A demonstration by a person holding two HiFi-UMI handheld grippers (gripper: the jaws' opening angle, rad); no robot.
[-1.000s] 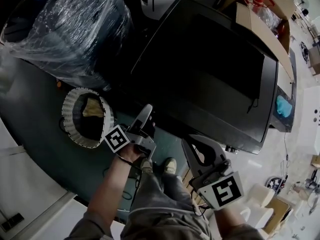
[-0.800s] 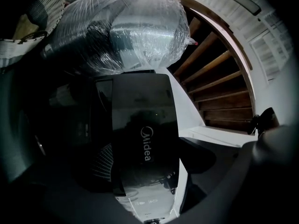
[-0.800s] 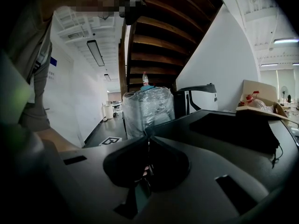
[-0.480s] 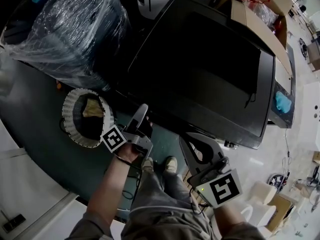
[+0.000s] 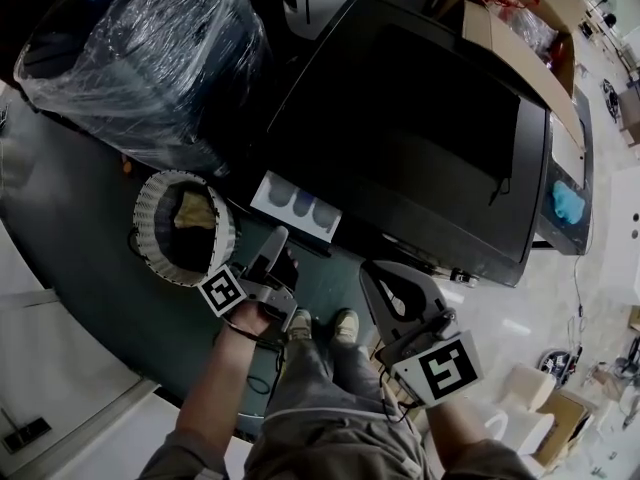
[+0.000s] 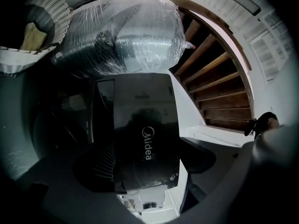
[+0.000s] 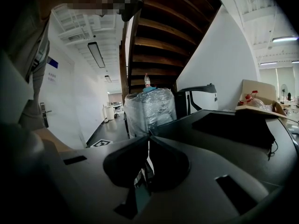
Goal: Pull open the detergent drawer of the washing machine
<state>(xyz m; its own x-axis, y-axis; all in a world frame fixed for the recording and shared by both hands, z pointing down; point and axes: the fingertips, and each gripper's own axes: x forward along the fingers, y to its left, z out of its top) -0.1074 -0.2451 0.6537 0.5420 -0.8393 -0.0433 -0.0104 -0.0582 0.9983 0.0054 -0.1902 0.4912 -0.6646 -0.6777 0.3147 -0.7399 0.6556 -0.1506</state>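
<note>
The black washing machine fills the middle of the head view; its detergent drawer stands pulled out from the machine's front edge, at the end of that edge that lies to the left in the head view, and the white tray shows its dark compartments from above; the left tool is right at the drawer's outer end, just in front of the machine; in the left gripper view its jaws sit on either side of the drawer's glossy black front panel, which bears the word Midea, and they are closed on that panel with nothing else between them; a strip of white tray shows just below the panel; the right tool is held in front of the machine, nearer the middle of its front edge, apart from the drawer and touching nothing; in the right gripper view its jaws are pressed together at the tips and carry nothing; a white ribbed laundry basket stands on the floor off the machine's front corner, beside the drawer, with a yellowish cloth inside; a large plastic-wrapped bundle stands against the machine's left side; a cardboard box lies beyond the machine's far right side; wooden stairs rise behind the machine.
</note>
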